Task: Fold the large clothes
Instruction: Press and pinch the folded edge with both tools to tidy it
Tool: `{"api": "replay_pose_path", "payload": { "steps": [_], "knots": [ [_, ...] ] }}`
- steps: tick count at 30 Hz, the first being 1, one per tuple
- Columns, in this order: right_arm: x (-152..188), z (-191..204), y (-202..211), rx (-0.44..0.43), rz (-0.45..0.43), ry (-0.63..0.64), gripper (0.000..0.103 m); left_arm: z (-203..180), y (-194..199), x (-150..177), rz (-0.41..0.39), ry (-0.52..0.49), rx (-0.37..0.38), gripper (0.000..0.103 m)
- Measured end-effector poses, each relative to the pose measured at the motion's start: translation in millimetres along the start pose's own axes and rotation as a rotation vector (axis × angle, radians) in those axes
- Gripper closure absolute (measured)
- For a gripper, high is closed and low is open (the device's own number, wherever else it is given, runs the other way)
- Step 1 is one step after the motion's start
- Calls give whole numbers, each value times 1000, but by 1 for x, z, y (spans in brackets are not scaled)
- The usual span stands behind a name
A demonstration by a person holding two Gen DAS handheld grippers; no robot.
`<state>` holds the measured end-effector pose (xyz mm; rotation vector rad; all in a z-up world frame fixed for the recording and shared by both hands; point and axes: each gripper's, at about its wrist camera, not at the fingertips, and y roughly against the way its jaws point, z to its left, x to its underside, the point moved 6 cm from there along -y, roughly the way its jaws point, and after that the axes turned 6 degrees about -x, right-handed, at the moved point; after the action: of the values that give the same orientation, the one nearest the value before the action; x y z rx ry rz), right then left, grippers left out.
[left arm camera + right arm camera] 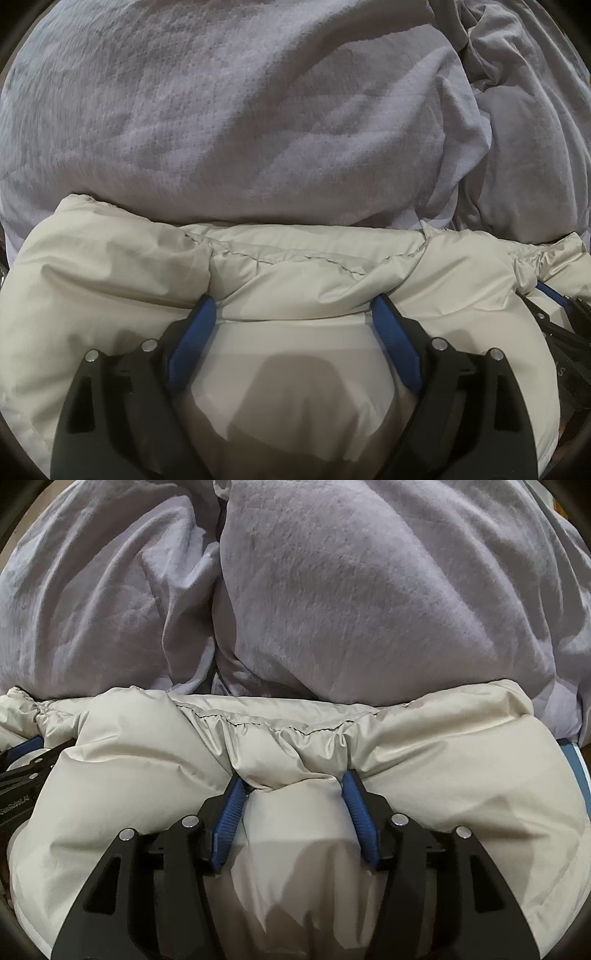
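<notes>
1. Jacket (303, 266), cream and puffy, is seen bunched in the foreground of both views, against a grey blanket (229, 122) behind it.
2. Left gripper (293, 306) is spread wide, with jacket fabric bulging between its blue pads (395, 343).
3. Right gripper (291, 779) is clenched on a jacket fold.
4. Right gripper is glimpsed at the right edge of the left view.

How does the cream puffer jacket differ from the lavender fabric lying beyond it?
The cream puffer jacket is smooth, slightly shiny and padded, with a stitched seam; the lavender fabric is matte and fuzzy, with no seam visible. The jacket lies nearest the cameras, with the left gripper and right gripper both pressed into it; the lavender fabric lies beyond, untouched. Both are soft, rumpled and pale.
</notes>
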<state>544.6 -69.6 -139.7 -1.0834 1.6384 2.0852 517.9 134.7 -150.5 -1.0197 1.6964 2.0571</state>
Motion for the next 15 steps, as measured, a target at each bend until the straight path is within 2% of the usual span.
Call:
{"api": "replay_pose_path", "payload": {
  "steps": [4,6,11,15],
  "knots": [
    [-6,-1,9,25,40,0,46,7,14,-1,35,17,15,17],
    [-11,4,25,-24,17,-42,46,14,28,-3,21,34,24,17],
    [-22,33,55,-134,-35,-73,45,47,47,-10,-24,61,-25,17],
    [-18,65,51,-171,-29,-30,44,69,40,-9,-26,77,-96,17]
  ]
}}
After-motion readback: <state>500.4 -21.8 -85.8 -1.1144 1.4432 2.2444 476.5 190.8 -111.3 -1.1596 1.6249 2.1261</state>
